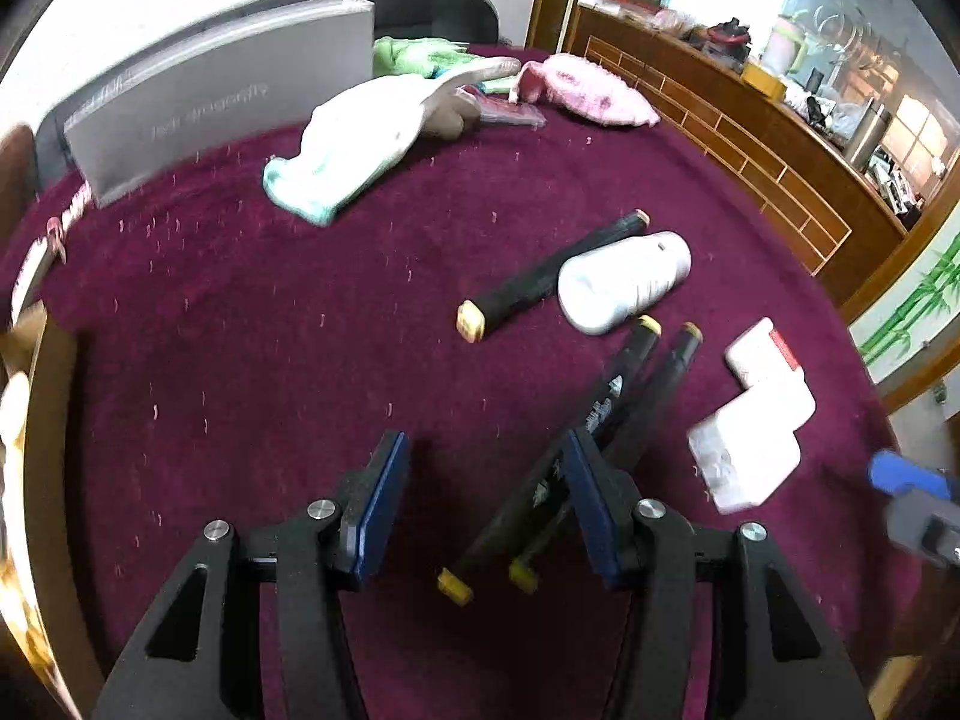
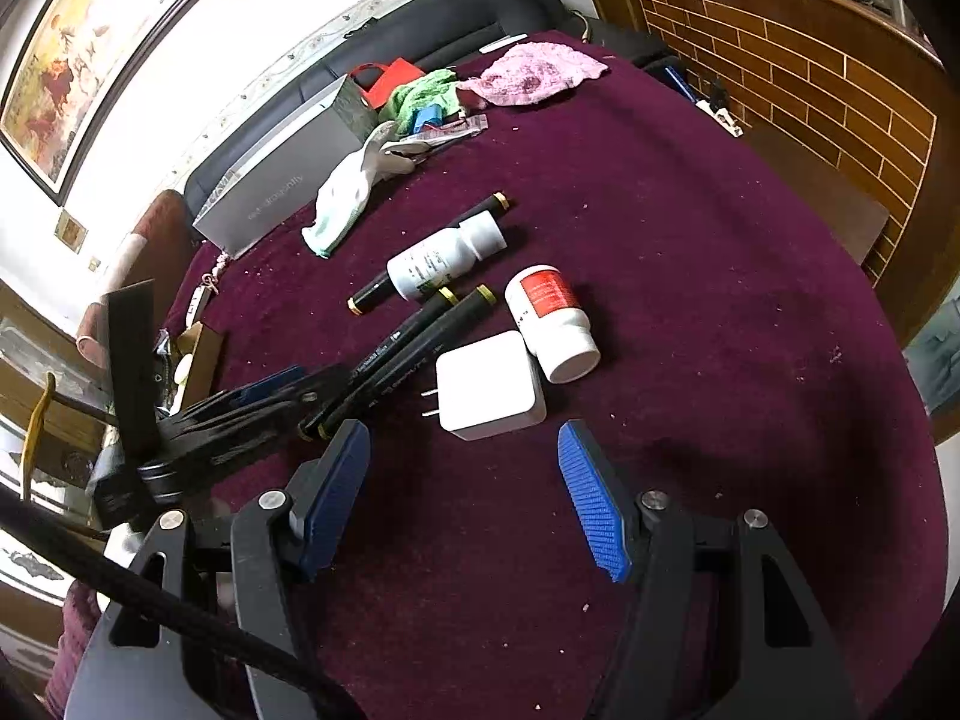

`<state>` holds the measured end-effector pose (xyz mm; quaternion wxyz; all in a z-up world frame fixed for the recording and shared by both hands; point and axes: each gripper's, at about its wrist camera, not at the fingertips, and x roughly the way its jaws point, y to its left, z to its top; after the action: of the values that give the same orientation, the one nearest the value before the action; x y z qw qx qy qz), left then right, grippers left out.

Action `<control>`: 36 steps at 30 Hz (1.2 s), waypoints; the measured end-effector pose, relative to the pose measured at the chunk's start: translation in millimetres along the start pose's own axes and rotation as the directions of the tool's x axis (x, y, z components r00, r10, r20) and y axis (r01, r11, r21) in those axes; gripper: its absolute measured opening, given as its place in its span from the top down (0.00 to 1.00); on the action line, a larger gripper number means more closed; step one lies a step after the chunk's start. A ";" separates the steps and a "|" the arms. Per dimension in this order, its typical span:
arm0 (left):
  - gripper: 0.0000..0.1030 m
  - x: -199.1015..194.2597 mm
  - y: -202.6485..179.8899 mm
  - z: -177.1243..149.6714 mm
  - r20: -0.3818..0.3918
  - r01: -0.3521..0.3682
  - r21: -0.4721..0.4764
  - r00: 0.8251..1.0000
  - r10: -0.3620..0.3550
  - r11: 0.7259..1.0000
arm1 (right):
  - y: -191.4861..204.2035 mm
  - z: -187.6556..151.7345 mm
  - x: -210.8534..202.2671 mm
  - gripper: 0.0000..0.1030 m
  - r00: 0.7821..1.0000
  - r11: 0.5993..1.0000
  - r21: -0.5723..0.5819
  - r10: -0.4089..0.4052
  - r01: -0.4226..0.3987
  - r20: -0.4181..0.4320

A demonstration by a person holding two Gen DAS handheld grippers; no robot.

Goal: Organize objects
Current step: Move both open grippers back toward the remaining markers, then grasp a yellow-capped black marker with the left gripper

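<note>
Two black markers (image 1: 624, 402) lie side by side on the maroon tablecloth (image 1: 270, 330). Their yellow near ends sit between the fingers of my left gripper (image 1: 486, 504), which is open; the right pad rests over them and the left pad stands well clear. A third marker (image 1: 552, 276) lies beside a white bottle (image 1: 624, 282). My right gripper (image 2: 465, 492) is open and empty, just short of a white plug charger (image 2: 489, 384). A red-labelled bottle (image 2: 552, 324) lies on its side against the charger. The left gripper (image 2: 288, 396) shows at the left in the right wrist view.
A grey box (image 1: 222, 114) stands at the table's far left, with a white glove (image 1: 354, 138), a green cloth (image 1: 414, 54) and a pink cloth (image 1: 588, 90) behind. A wooden counter (image 1: 750, 138) runs along the right. A small cardboard box (image 2: 198, 354) sits at the left edge.
</note>
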<state>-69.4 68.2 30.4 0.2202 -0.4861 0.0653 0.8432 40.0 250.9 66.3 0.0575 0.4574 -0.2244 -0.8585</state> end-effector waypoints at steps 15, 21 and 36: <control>0.71 -7.4 -15.8 -22.5 -0.044 0.022 0.013 0.999 -0.021 1.000 | -4.6 -1.0 8.4 0.37 0.998 0.998 0.035 0.055 -0.055 -0.009; 0.71 -16.5 -13.0 -16.7 0.027 0.118 -0.035 0.993 -0.117 0.992 | -8.2 -3.7 -0.7 0.37 0.999 0.998 0.032 0.047 -0.047 0.007; 0.88 6.3 -50.1 -14.1 -0.050 -0.037 0.145 0.998 0.045 0.989 | -8.4 -5.7 5.6 0.37 0.998 0.997 0.035 0.068 -0.068 -0.004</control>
<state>-39.2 110.3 22.9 0.2357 -0.4896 0.1420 0.8274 42.3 254.8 55.5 0.0793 0.4525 -0.2546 -0.8509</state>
